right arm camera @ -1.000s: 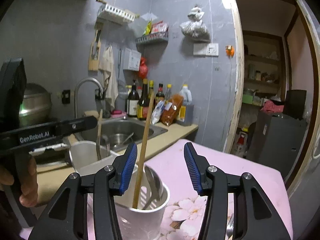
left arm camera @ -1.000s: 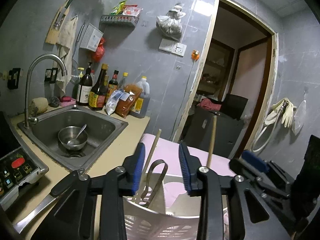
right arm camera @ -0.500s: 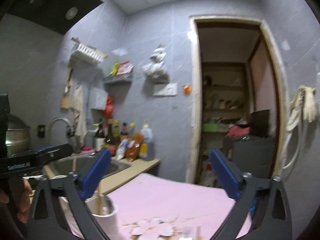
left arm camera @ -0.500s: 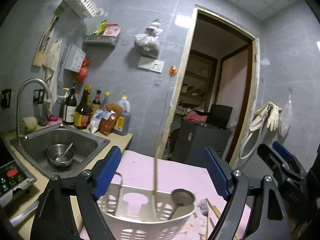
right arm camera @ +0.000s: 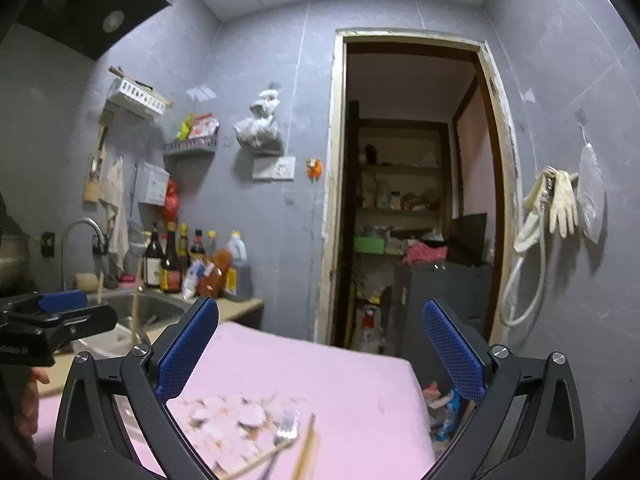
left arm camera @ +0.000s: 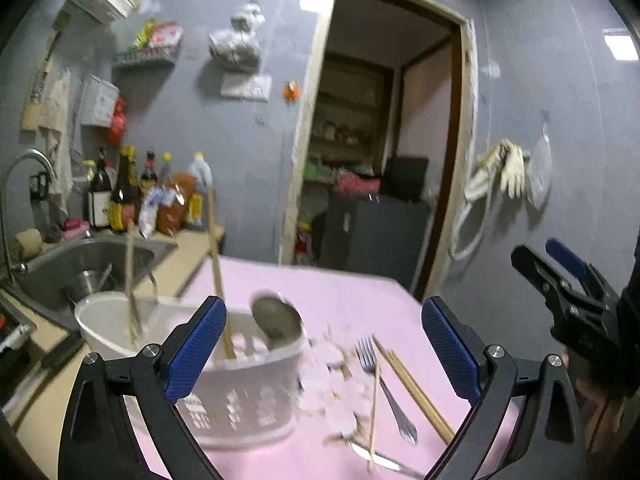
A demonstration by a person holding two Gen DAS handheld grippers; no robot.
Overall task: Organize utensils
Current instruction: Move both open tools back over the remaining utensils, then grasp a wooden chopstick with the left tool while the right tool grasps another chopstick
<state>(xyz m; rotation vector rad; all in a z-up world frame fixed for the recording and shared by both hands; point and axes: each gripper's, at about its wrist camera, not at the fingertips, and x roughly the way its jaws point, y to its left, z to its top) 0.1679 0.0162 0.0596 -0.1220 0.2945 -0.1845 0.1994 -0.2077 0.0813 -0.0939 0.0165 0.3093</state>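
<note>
The white perforated basket [left arm camera: 240,396] on the pink tabletop [left arm camera: 340,304] holds a ladle [left arm camera: 276,320] and chopsticks [left arm camera: 216,272], a fork [left arm camera: 380,384] lies beside it, while the left tool [left arm camera: 320,356] is opening, empty, and the right tool [right arm camera: 316,356] stands spread, empty.

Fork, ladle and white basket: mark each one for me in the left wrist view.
Fork [left arm camera: 384,390], left wrist view, on its handle.
Ladle [left arm camera: 276,320], left wrist view, on its bowl.
White basket [left arm camera: 248,404], left wrist view, on its front wall.
</note>
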